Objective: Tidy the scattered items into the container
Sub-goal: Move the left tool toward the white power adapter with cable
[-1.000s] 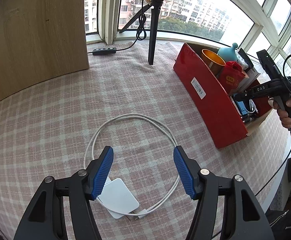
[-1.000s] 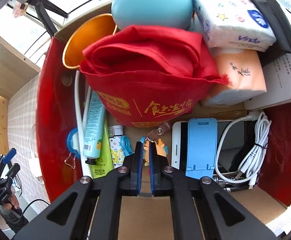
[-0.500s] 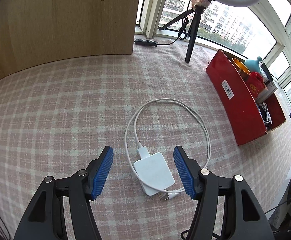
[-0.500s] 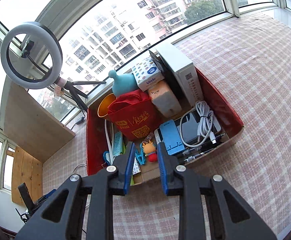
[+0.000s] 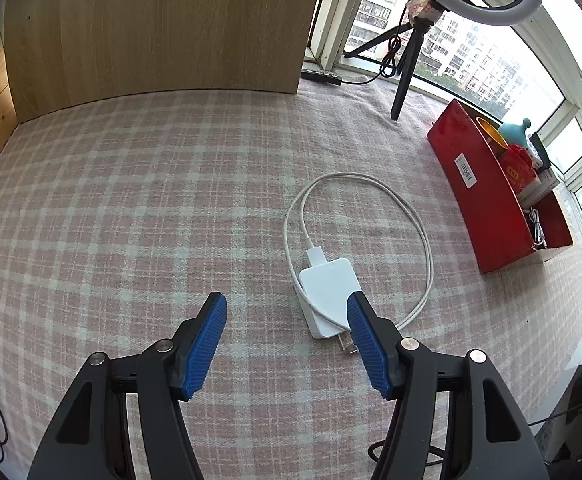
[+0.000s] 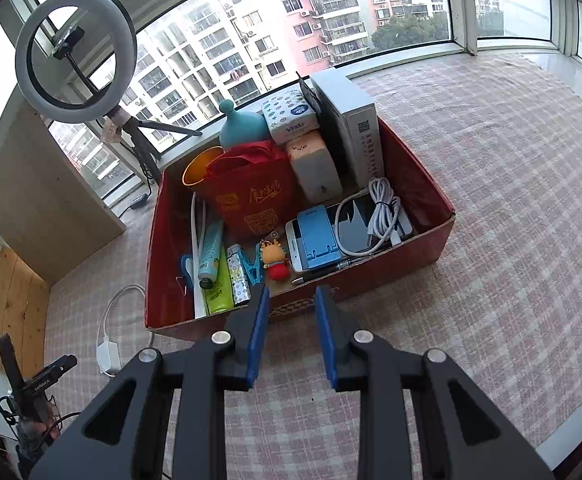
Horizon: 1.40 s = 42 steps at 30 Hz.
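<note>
Bright window daylight, sharp focus, fisheye-warped edges.

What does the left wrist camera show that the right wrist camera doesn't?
Only the left view shows the whole white charger with its looped cable on the checked cloth, beside the open left tongs. Only the right view shows inside the red box: phone, keychain doll, tissues. Both show the box and ring light.

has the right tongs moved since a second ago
Yes. The right tongs backed up and out of the red box, and now sit open outside its near wall.
</note>
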Available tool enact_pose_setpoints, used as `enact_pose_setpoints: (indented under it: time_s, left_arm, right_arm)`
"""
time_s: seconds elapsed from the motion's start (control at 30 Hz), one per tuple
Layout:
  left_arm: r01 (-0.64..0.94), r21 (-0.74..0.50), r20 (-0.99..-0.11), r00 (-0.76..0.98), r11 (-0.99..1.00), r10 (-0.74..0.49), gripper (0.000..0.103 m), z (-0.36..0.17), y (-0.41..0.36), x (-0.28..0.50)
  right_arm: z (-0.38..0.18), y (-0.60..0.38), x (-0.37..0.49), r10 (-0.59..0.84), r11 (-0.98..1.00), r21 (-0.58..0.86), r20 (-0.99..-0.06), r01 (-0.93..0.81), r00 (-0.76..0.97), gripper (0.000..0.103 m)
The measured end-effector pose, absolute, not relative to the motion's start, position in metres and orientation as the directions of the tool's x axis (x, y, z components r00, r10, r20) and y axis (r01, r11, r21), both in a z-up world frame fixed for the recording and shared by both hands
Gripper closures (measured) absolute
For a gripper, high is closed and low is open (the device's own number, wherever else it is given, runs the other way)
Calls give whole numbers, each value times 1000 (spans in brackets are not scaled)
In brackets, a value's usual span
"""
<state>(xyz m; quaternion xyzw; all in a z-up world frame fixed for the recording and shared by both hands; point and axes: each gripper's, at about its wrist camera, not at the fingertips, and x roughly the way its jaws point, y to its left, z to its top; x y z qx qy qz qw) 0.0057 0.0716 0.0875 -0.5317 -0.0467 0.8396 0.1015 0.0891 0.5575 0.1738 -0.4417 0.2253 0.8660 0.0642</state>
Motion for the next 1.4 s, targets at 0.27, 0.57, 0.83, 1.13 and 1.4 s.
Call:
enact_pose_setpoints:
  time_s: [0.27,0.57,0.83,1.13,1.4]
  left_arm:
    - [-148,-201,-876,-415,-968,245,43,93,80,12]
    - [-181,-193,-845,-469,-964,257,38,125,84,34]
    - [-181,-174,-868,-436,-968,237,34,106,99,18]
    - [-179,-153,-897,-388,-972,213,34,78,118,-5]
    - [-185,-131,-921,-341,-974,188,34,53,137,-19]
  right_arm:
    - [183,564,115,-22,-881,307,-785,-359,-619,64]
    - [197,536,135,-4,-913,263,-770,-312,-638,57]
    - [198,513,150,-7,-929,245,-763,-279,-646,51]
    - [176,507,156,-42,-918,273,-789,-288,-613,51]
    - [157,508,155,-67,-903,298,-809,-310,-583,50]
